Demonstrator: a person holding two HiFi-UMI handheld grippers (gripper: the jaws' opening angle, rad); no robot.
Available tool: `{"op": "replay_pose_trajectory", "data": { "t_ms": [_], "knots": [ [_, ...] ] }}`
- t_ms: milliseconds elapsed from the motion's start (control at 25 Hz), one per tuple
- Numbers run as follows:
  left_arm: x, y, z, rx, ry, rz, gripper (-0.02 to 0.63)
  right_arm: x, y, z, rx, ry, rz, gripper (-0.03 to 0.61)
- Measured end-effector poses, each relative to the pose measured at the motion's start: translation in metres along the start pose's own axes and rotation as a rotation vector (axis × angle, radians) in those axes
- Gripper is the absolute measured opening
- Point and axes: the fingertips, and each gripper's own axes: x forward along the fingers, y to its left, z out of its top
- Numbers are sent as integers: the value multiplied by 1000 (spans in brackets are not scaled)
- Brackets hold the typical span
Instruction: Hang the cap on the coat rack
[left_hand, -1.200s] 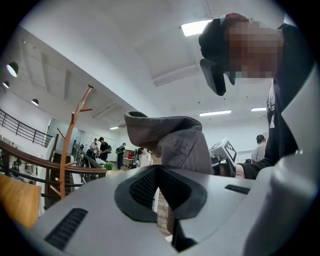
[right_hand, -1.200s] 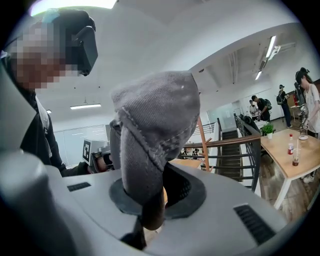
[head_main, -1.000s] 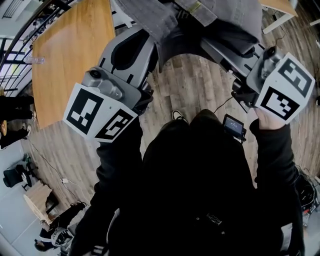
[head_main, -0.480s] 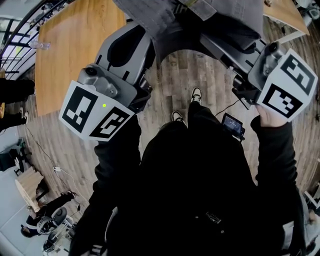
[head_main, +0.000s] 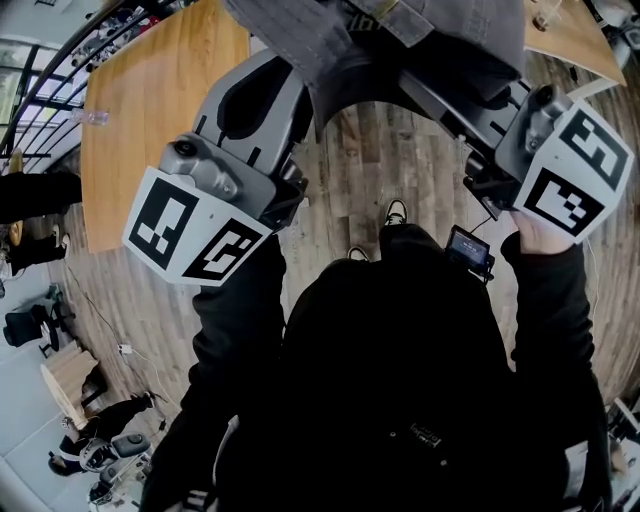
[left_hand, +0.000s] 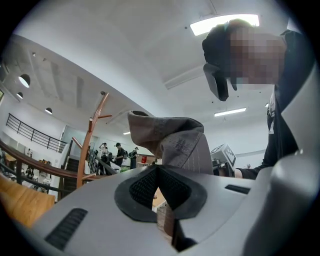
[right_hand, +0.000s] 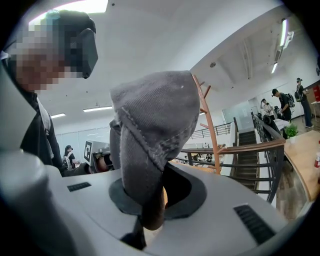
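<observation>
The cap (right_hand: 155, 115) is clamped by the left gripper (left_hand: 159, 172) and the right gripper (right_hand: 150, 200), each nearly closed on its fabric, and is held raised, apart from the coat rack (left_hand: 90, 135). Compared with one second earlier, both grips are unchanged; the wooden tabletop (head_main: 150, 120) is shifted slightly in the head view.

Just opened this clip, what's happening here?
A person holds a grey cap up in front of them. The left tongs and the right tongs are each shut on an edge of the fabric. A wooden coat rack stands ahead, apart from the cap, so the cap is not yet hung.
</observation>
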Motion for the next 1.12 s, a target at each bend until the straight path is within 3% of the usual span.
{"op": "replay_pose_trajectory", "data": {
  "t_ms": [160,840,1120],
  "knots": [
    [43,9,3,17,-4,-10,-3,-7,-41,15,-3,-21,1,48],
    [37,5,5,12,-9,20,-3,-6,-34,19,-17,-26,38,49],
    [30,0,14,31,-21,22,-3,-5,-27,21,-6,-40,91,49]
  ]
}}
